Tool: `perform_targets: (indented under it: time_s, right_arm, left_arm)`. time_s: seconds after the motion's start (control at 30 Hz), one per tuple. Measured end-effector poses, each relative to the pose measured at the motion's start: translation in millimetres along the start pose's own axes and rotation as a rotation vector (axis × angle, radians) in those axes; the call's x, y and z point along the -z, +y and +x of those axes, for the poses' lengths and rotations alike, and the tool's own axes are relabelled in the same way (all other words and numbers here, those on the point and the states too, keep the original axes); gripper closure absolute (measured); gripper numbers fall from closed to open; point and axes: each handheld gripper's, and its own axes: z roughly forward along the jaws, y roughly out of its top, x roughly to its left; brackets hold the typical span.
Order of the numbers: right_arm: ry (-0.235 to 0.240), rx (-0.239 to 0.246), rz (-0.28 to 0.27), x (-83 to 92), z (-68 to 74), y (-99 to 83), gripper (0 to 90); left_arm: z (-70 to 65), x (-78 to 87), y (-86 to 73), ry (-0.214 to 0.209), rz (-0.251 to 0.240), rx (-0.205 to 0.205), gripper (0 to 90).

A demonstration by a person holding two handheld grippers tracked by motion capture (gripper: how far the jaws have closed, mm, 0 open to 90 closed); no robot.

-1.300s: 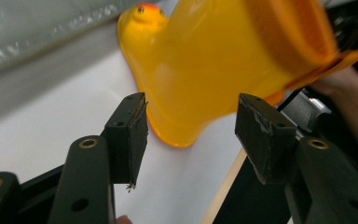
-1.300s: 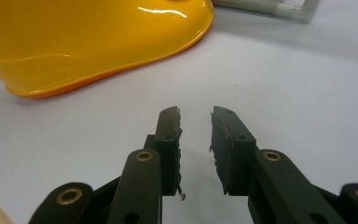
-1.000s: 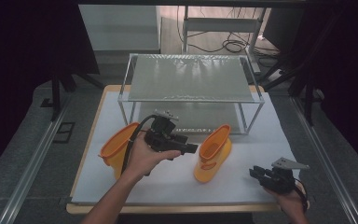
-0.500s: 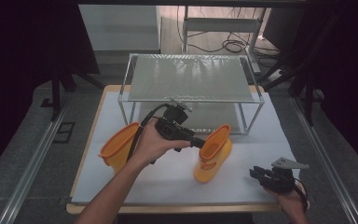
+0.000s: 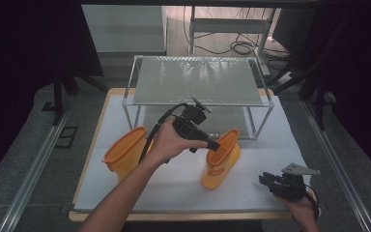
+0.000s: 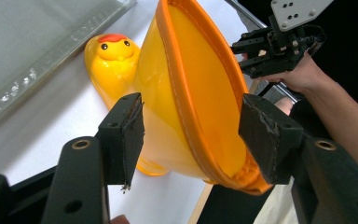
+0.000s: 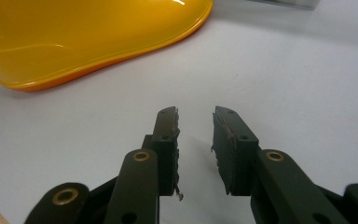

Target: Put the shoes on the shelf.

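1. High view: white mat [image 5: 174,186] on the table, with a glass-topped rack [image 5: 198,79] at the back. Two yellow boots sit in front of it, left boot [image 5: 125,153] tipped over on its side, right boot [image 5: 221,159] standing upright. Left gripper [image 5: 211,143] reaches across with its tips right at the right boot's top rim. Right gripper [image 5: 266,180] sits low near the front right corner of the mat, well apart from both boots.
2. Left gripper view: jaws spread wide, straddling the orange-trimmed rim [image 6: 186,93] of the boot, pads not touching it yet, so nothing's held. Duck face [image 6: 112,46] on the toe, pretty cute. Other gripper [image 6: 261,49] is off behind.
3. Right gripper view: jaws are apart by a small gap, empty, hovering over the bare mat [image 7: 284,70]. Boot's sole edge [image 7: 98,51] shows up top.
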Motion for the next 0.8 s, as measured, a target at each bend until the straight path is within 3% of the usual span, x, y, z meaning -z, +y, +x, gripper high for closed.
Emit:
perform_targets:
  time_s: [0.8]
  right_arm:
    - [0.0,-0.007,0.004,-0.2,-1.5,-1.0,68.3]
  left_arm:
    - [1.8,-32.8,19.6,0.068,0.126,0.006,42.1]
